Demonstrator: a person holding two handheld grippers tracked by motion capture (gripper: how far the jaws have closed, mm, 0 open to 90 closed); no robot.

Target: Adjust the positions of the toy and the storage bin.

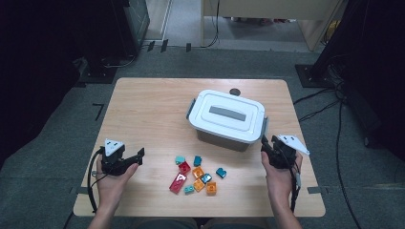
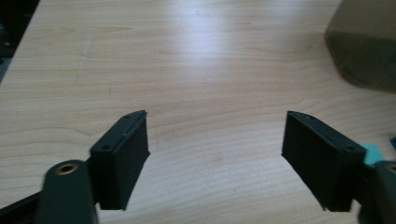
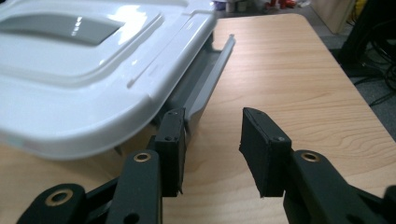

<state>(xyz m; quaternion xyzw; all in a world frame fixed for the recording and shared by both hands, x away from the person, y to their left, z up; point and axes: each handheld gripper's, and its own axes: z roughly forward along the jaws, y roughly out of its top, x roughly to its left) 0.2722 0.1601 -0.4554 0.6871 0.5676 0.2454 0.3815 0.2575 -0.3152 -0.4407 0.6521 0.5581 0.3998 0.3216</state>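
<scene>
The table has wide bare wood on its left and far-left parts; the right gripper works near the right edge. The left gripper hovers over bare wood at the near left, jaws apart with nothing between them. A white-lidded box with grey latches stands right of centre, lid on, so its contents cannot be seen. The right gripper sits at the box's near right corner, by the grey latch; its jaws stand partly apart, one touching or just beside the latch, nothing pinched between them. Small blocks, red, orange and teal, lie loose between the hands, near the front edge.
</scene>
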